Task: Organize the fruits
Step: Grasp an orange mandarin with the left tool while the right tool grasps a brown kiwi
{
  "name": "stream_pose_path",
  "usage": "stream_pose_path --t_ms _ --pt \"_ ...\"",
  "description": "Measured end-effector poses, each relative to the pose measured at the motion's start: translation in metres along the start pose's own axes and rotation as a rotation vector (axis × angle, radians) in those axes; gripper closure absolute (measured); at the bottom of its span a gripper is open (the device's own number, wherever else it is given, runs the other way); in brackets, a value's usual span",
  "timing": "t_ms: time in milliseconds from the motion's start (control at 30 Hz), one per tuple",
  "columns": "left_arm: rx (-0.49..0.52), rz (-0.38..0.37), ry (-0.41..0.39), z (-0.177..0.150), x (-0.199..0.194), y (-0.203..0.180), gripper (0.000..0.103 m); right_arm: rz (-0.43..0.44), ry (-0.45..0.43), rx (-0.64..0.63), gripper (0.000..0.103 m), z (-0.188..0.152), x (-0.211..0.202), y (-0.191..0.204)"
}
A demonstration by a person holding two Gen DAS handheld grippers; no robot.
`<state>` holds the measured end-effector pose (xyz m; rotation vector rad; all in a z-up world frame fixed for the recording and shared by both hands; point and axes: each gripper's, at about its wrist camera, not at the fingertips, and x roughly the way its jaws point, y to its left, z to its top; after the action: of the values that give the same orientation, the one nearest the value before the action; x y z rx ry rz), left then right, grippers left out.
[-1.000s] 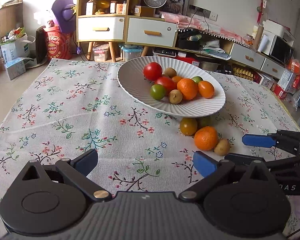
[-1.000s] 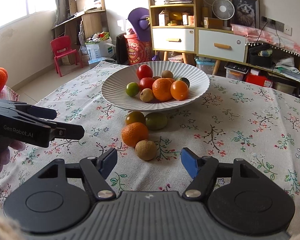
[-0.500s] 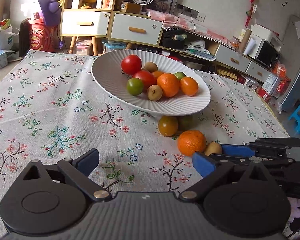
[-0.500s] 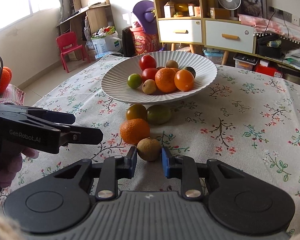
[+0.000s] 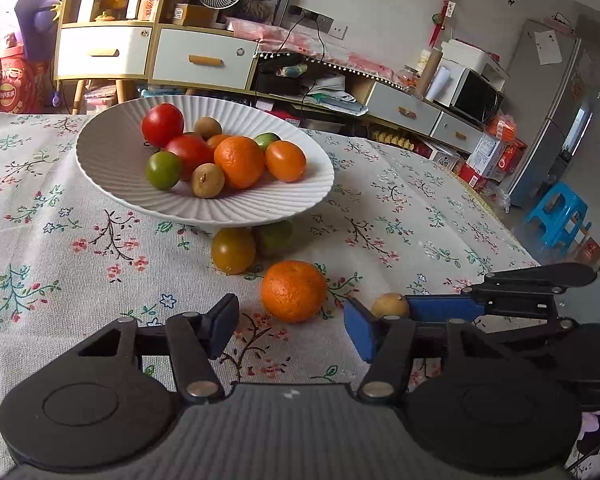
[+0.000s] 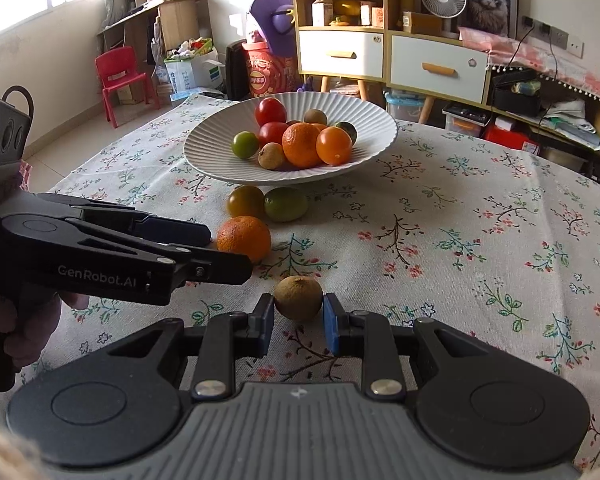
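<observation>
Two hand-held tongs reach over a tabletop (image 6: 480,208) covered in a flowered cloth. The right tongs (image 6: 298,318) are clamped on a small brown fruit (image 6: 299,298), a blue pad pressing each side of it, the fruit resting on the cloth. The left tongs (image 5: 290,326) are half open and closing, their pads either side of an orange (image 5: 293,291) that lies just ahead of them on the cloth; the pads do not touch it. In the right wrist view the left tongs (image 6: 220,252) come in from the left, their tips beside the orange (image 6: 244,238), with part of a hand (image 6: 28,328) gripping the handle. Beyond the orange, two more fruits sit side by side on the cloth: a yellow-brown one (image 6: 246,201) and a green one (image 6: 286,204), both close under the rim of a white ribbed plate (image 6: 212,152). The plate holds a heap of red, orange, green and brown fruits
</observation>
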<state>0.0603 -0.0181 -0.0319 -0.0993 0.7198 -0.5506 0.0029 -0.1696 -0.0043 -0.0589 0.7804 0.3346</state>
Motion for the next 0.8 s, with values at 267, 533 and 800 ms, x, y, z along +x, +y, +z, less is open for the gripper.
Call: stream_pose_path --t_ms 267,533,800 --pt "-0.011 -0.005 -0.005 0.004 0.009 -0.006 0.066 -0.006 0.006 0.002 0.079 0.0 0.0 -0.001" --pt "0.029 0.028 0.015 0.005 0.007 -0.012 0.073 -0.018 0.005 0.004 0.079 0.0 0.001 0.0" --pt "0.019 0.034 0.04 0.007 -0.003 -0.011 0.074 -0.025 0.023 0.029 0.079 0.005 0.001 0.002"
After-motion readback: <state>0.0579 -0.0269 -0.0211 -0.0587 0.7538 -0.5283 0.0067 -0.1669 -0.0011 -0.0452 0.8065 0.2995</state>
